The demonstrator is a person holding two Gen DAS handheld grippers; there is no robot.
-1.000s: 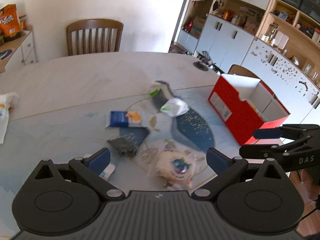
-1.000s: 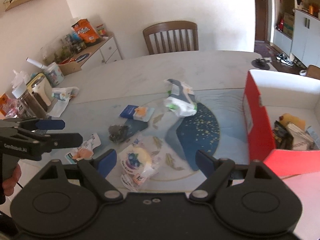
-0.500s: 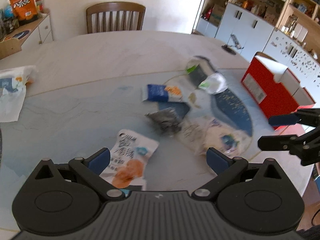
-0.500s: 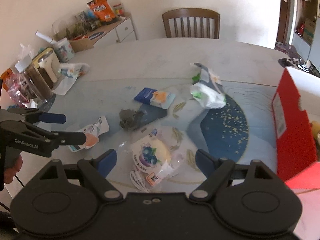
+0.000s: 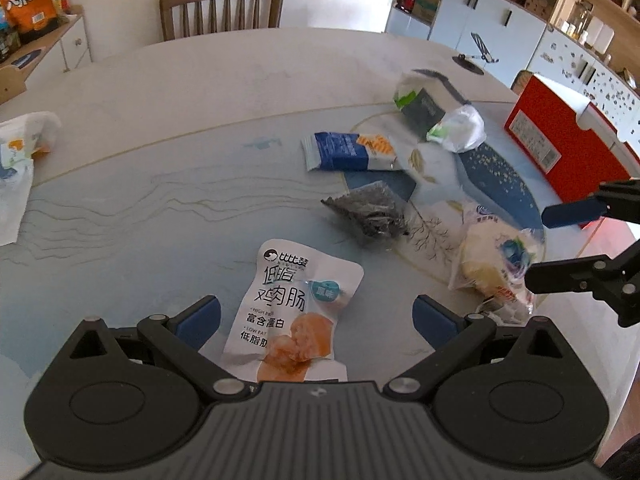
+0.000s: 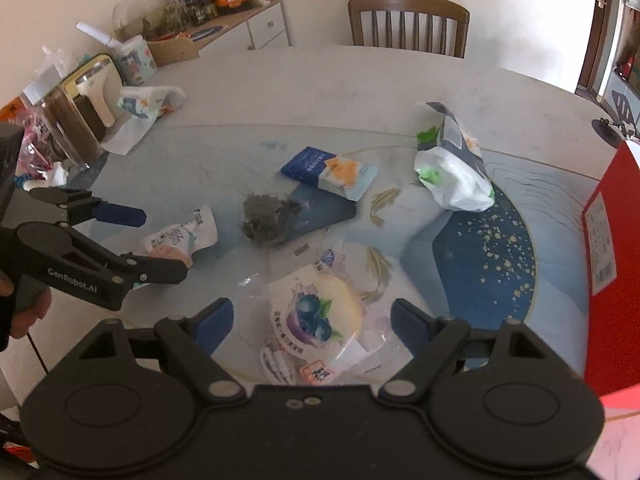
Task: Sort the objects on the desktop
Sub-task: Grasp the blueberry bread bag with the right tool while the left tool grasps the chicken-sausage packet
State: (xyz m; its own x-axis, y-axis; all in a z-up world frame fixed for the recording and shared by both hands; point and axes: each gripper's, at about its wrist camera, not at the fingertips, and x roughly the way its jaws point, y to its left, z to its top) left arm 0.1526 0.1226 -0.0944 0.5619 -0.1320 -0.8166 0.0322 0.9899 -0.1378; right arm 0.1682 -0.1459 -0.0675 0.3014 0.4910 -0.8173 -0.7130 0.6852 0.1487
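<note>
I noted matte black two-finger grippers [image 5: 316, 318] with blue pads [image 6: 214, 322], silver screws and white "GenRobot.AI" lettering.

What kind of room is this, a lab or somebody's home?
Most likely a home dining room. A large round table strewn with snack packets has a wooden dining chair pushed up to it, white cabinets with open shelves full of household odds and ends line one wall, and a sideboard carries food packages.

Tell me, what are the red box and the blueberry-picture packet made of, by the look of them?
The red box looks like cardboard: flat stiff panels, matte red outside, a pale folded flap and a printed label. The blueberry-picture packet seems to be thin clear plastic film: glossy, crinkled, catching glare, with a pale bun-like thing showing through. Neither can be confirmed by sight alone.
</note>
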